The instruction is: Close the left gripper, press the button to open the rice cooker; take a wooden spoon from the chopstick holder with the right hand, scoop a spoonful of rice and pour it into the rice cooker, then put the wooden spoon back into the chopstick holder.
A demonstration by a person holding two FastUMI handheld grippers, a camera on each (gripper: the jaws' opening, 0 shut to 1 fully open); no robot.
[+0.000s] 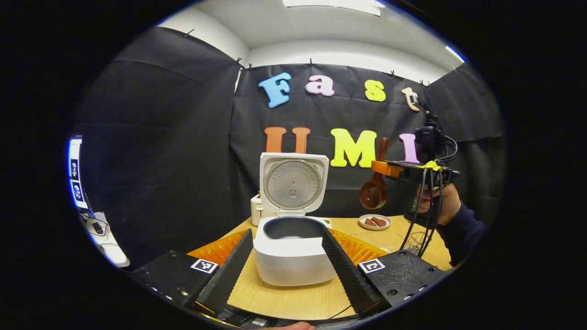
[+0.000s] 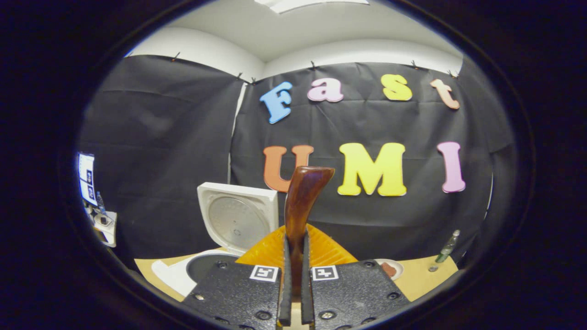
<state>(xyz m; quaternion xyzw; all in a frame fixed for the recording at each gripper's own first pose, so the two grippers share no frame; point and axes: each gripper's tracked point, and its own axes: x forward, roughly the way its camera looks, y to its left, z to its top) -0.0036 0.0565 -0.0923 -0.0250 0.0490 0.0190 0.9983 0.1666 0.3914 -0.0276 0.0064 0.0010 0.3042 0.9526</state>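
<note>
The white rice cooker (image 1: 293,263) stands open in front of me, its lid (image 1: 293,183) upright and the dark inner pot (image 1: 291,228) showing. My left gripper (image 1: 289,270) is open, with a finger on either side of the cooker's body and apart from it. In the left gripper view, my right gripper (image 1: 384,167) is held high at the right, shut on the wooden spoon (image 1: 373,191), whose bowl hangs down to the right of the pot. In the right gripper view, the spoon's handle (image 2: 302,201) rises from between the shut fingers of the right gripper (image 2: 296,243), with the cooker (image 2: 202,268) at the lower left.
An orange ribbed container (image 1: 360,250) lies behind the cooker on the wooden table (image 1: 293,298). A small plate with brown food (image 1: 374,222) sits at the back right, near a wire holder (image 1: 415,240). A small white appliance (image 1: 257,208) stands behind the cooker. A green bottle (image 2: 447,247) is far right.
</note>
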